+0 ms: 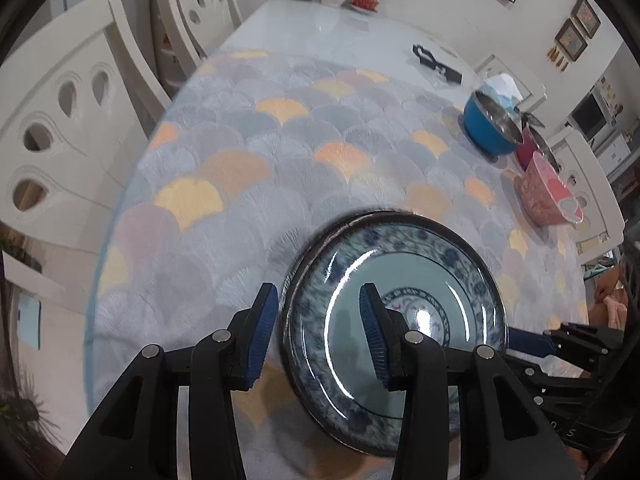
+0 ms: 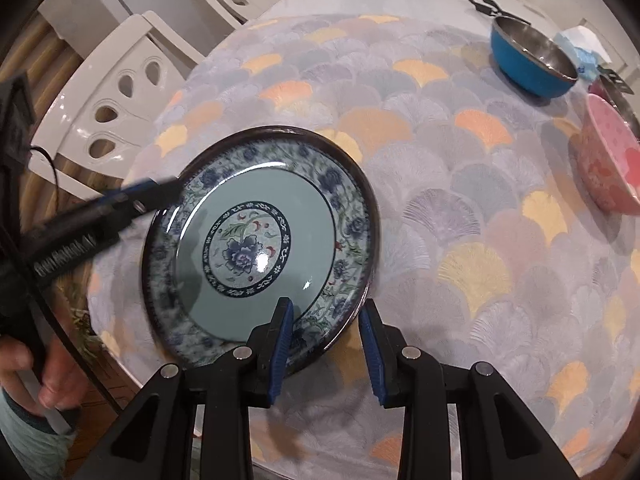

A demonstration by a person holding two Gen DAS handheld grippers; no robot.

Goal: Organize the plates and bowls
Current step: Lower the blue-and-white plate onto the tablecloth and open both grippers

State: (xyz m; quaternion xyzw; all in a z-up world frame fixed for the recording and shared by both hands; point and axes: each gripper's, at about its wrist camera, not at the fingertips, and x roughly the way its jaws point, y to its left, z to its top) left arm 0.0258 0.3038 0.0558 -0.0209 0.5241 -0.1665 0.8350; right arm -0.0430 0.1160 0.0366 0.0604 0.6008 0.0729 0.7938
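Nearest the lens: right tongs (image 2: 326, 354), blue pads astride the near rim of the plate (image 2: 260, 248), one pad over the inner face, one outside the dark edge; gap between pads looks wider than the rim, so a pinch cannot be confirmed; reads as spread, straddling.
Left tongs (image 1: 318, 334) astride the opposite rim in the same way, one pad inside the well, one outside; also spread, no pressing visible.
Plate: blue-and-white floral, lying on the patterned cloth (image 2: 440, 208) over the bench (image 1: 320, 20), close to the near edge.
Judgement: a grip on both sides suits a wide, glossy, heavy dish; one-sided pinch would let it tip or slip.
Blue bowl (image 2: 532, 64) and pink bowl (image 2: 612, 168) well apart at the far right, pink one tilted against a dark red item; likely next to be sorted.
Hand (image 2: 44, 376) holds the left tool.
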